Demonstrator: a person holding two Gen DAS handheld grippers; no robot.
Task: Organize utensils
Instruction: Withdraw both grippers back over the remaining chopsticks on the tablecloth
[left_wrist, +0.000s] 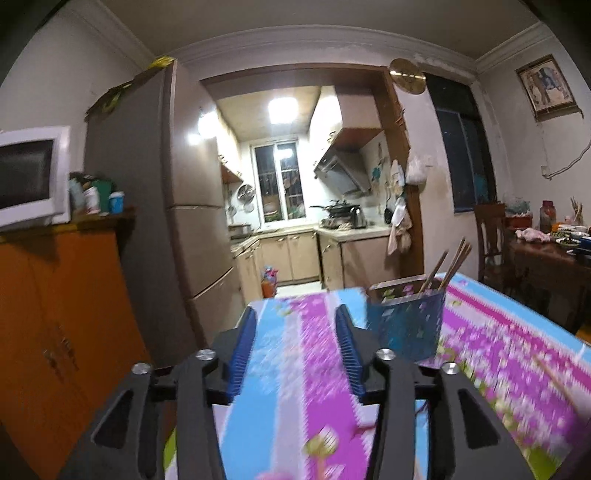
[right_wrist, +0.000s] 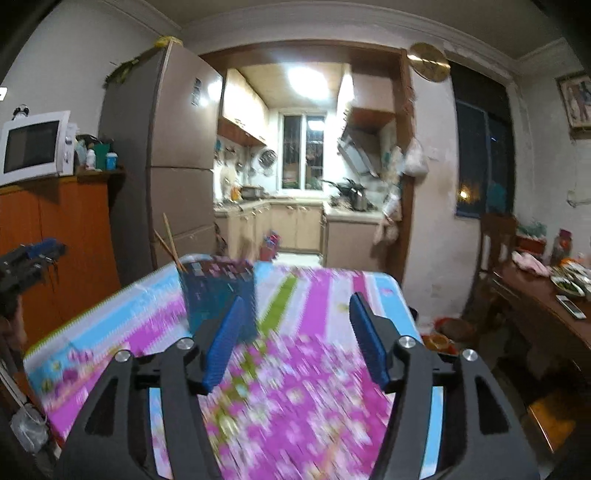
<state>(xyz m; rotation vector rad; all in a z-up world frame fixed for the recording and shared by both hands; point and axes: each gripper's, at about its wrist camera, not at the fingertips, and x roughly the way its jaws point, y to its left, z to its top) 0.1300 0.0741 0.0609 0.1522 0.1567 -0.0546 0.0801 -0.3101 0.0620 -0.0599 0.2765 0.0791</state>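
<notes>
Chopsticks (left_wrist: 448, 264) stand tilted in a blue utensil holder (left_wrist: 406, 317) on the desk (left_wrist: 517, 339), their tips leaning toward one o'clock in the left wrist view. From the left hand-held gripper (left_wrist: 295, 314) the holder sits at about one o'clock, just beside the right finger and outside the gap. That gripper is released, its blue pads (left_wrist: 243, 347) apart with only the flowered pink-and-blue tablecloth (left_wrist: 314, 369) between them.

In the right wrist view the same holder (right_wrist: 218, 291) lies at about eleven o'clock, partly behind the left pad (right_wrist: 221, 343), with the chopsticks (right_wrist: 170, 240) leaning toward eleven o'clock. The right hand-held gripper (right_wrist: 297, 306) is also released, nothing between its fingers but cloth. The cloth is motion-blurred in both views.

Beyond the desk, at twelve o'clock, a lit kitchen doorway (left_wrist: 295, 177) opens; a refrigerator (left_wrist: 155, 206) and microwave (left_wrist: 29, 177) stand at ten o'clock.
</notes>
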